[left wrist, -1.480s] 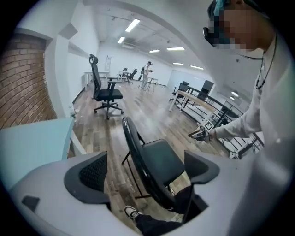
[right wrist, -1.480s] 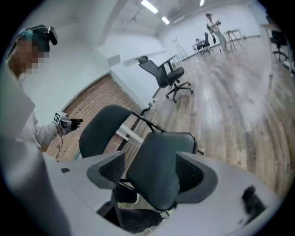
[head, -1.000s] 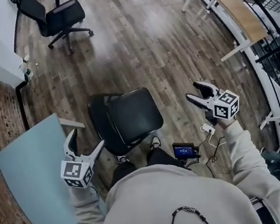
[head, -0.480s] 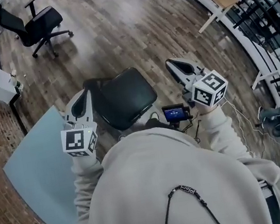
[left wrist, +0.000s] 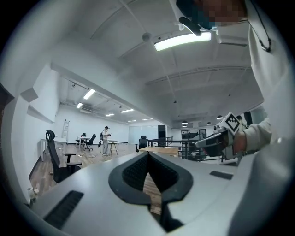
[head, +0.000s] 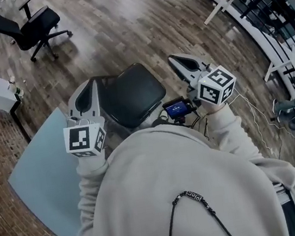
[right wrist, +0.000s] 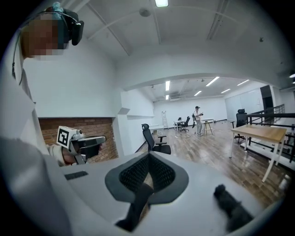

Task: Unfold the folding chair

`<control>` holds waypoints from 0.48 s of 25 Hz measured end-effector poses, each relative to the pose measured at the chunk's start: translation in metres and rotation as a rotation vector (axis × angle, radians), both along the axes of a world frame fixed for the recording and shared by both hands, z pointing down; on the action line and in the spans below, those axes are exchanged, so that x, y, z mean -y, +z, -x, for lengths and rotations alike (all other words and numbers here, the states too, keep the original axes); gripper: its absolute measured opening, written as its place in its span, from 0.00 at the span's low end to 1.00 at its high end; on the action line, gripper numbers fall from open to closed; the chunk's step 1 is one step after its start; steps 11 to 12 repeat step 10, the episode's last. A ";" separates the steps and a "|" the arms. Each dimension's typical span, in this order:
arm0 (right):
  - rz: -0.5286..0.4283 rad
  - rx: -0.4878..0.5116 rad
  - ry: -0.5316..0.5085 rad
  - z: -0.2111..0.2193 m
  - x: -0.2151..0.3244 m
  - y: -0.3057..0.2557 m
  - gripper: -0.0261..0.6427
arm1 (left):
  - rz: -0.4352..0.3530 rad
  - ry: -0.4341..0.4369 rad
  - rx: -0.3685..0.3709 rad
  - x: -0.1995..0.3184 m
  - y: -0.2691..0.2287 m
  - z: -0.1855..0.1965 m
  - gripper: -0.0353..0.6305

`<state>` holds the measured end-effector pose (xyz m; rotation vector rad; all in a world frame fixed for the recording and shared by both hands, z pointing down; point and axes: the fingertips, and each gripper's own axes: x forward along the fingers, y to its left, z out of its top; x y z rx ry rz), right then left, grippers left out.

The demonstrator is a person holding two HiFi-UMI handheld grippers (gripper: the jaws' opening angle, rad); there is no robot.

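In the head view, the person is standing over the folding chair (head: 133, 94), which is sitting on the wooden floor (head: 139, 28) just in front of them, its black seat facing up and looking already opened out. The left gripper (head: 89, 85) is hovering by the seat's left edge and the right gripper (head: 174, 58) off its right corner, and neither appears to be touching it. A second ago both pairs of fingers were spread wide, with the hands lower and further out. Now both pairs are pressing together on nothing, and the hands are sitting higher and closer in. To my eye that is reading as a let-go: the unfolding seems to be finished, with at most a check left that the seat is lying fully down. In the left gripper view, the fingers (left wrist: 131, 173) are meeting tip to tip with nothing between them, pointing level across the room toward an office chair (left wrist: 55, 156) and a distant person (left wrist: 106, 140). The right gripper (left wrist: 207, 143) is showing at the right, and the folding chair is staying out of frame. In the right gripper view, the fingers (right wrist: 133, 177) are likewise lying together and empty, with the left gripper (right wrist: 92, 142) showing against a brick wall (right wrist: 50, 126). Here too the folding chair is not appearing.
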<state>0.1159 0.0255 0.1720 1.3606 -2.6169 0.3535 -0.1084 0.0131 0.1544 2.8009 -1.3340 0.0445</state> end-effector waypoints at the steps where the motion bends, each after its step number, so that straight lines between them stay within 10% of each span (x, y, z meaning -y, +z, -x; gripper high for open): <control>1: -0.002 0.003 -0.012 0.006 0.000 -0.001 0.05 | 0.007 -0.001 -0.003 -0.002 0.001 0.001 0.06; 12: -0.019 0.006 -0.083 0.041 0.005 -0.006 0.05 | -0.001 0.003 0.016 -0.008 0.001 0.003 0.06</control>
